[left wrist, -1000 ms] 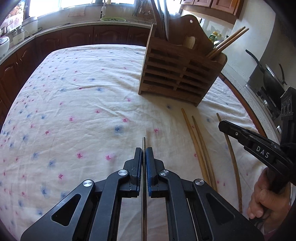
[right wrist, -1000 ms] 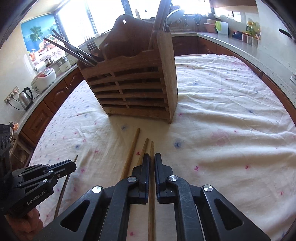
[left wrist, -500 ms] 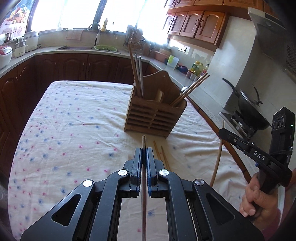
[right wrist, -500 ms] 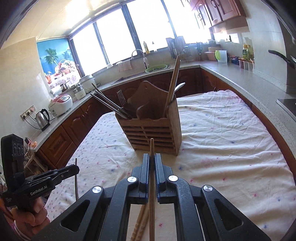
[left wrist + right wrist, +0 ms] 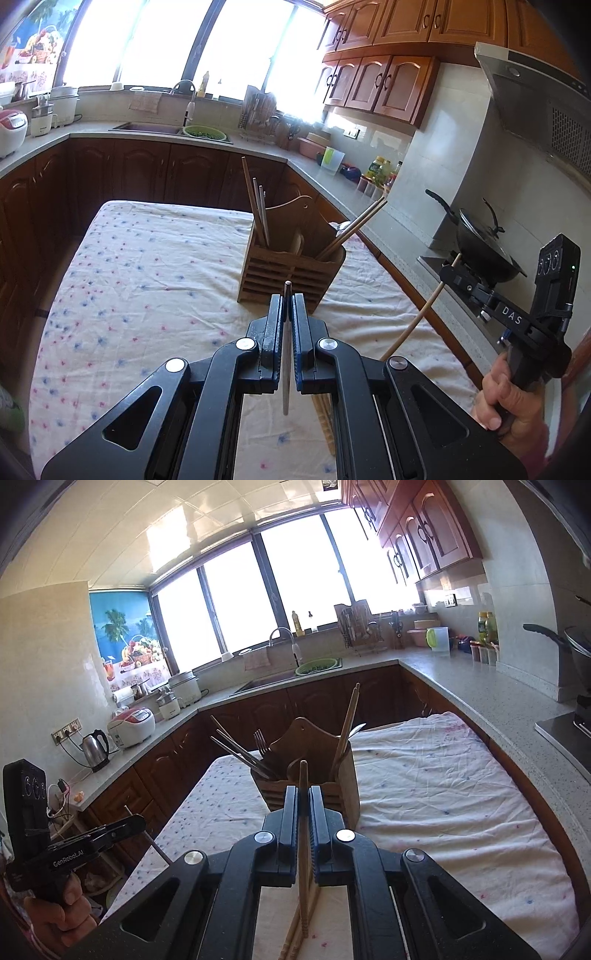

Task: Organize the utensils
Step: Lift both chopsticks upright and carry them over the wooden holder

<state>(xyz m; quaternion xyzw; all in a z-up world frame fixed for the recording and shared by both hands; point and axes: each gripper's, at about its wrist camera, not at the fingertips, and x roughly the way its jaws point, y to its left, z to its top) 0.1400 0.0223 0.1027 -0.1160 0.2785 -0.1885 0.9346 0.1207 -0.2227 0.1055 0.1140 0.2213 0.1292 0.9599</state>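
Observation:
My left gripper [image 5: 287, 299] is shut on a thin grey metal chopstick [image 5: 285, 373], held in the air above the cloth-covered table [image 5: 147, 280]. My right gripper [image 5: 303, 790] is shut on a wooden chopstick [image 5: 303, 849], also lifted. The slatted wooden utensil holder [image 5: 291, 271] stands ahead of both, with chopsticks, forks and a spoon in its compartments. In the left wrist view the right gripper [image 5: 447, 274] shows at the right with its wooden chopstick [image 5: 417, 321]. The left gripper [image 5: 140, 820] appears at the left of the right wrist view. Two wooden chopsticks [image 5: 295, 934] lie on the cloth below.
A black wok [image 5: 480, 243] sits on the stove right of the table. Dark cabinets and a grey counter [image 5: 480, 686] wrap around, with a sink [image 5: 147, 128], a rice cooker [image 5: 131, 725] and a kettle [image 5: 95, 749]. A hand [image 5: 513, 398] grips the right handle.
Both grippers have risen from the cloth, each carrying its chopstick, and tilted up toward level. The holder now looks smaller and lower, and two wooden chopsticks stay on the table.

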